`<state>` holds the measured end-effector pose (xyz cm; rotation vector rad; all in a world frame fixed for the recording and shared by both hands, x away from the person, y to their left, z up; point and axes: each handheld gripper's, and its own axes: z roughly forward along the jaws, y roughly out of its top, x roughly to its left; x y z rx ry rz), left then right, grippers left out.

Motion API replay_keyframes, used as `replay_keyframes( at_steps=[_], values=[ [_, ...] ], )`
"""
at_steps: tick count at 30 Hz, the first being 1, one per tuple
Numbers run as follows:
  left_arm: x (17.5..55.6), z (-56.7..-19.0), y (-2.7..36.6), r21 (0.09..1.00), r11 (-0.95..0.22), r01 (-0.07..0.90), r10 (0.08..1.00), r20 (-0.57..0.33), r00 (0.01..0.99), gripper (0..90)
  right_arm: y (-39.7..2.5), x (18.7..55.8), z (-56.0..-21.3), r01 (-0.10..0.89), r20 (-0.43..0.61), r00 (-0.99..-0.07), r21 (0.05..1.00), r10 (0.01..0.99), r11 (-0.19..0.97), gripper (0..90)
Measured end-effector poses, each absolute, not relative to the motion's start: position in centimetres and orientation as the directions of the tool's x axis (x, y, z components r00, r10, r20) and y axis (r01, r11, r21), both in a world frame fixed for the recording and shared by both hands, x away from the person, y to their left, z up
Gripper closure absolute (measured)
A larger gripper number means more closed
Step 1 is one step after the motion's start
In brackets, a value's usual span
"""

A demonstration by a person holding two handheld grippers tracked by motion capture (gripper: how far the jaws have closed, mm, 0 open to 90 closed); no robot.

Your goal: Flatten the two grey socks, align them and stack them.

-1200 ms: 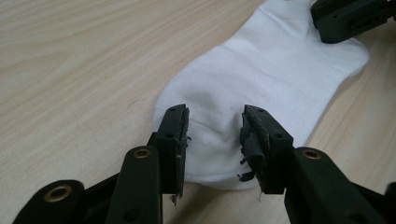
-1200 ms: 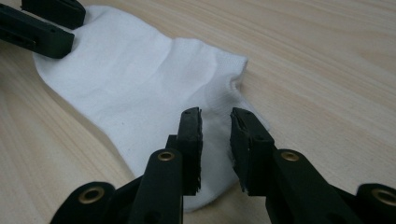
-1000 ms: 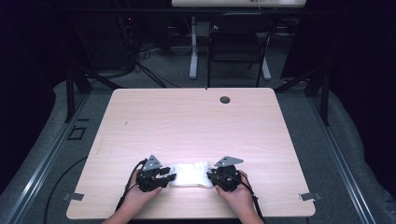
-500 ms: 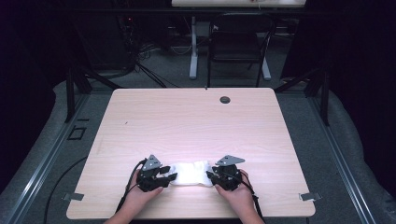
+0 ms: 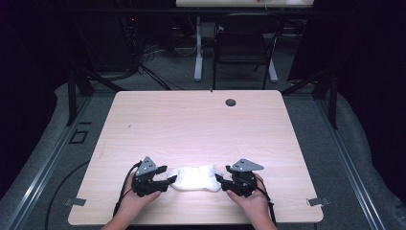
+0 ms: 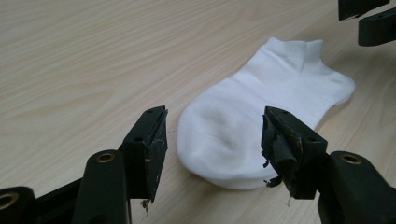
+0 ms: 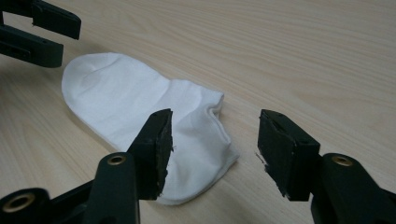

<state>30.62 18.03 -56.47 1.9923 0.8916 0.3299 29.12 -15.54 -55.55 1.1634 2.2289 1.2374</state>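
Item under inspection: one white ankle sock [image 5: 195, 178], lying flat on the wooden table [image 5: 201, 124] near the person's edge, directly between the two claws. Left gripper [image 5: 162, 179]: jaws spread wide, nothing held; the rounded toe end lies just ahead of them, and the fabric appears untouched. Right gripper [image 5: 220, 181]: jaws likewise apart and empty, with the cuff and heel end just in front and partly behind its left jaw. Assessment: the sock looks thin, light and limp; it will sag and fold once lifted and offers no stiffness. Fragility is negligible. Recommended hold: pinch the toe tip with the left claw and the cuff edge [image 7: 215, 109] with the right, low to the table.
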Motion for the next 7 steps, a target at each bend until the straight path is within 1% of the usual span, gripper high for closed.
replay_keyframes(
  at_steps=[7],
  values=[
    [30.8,-56.5,20.2,0.815,-0.330,0.477,0.730,-0.100,0.676,38.0,-16.3,28.7,-55.9,0.474,0.029,-0.611,0.813,0.791,0.337,42.4]
  ],
)
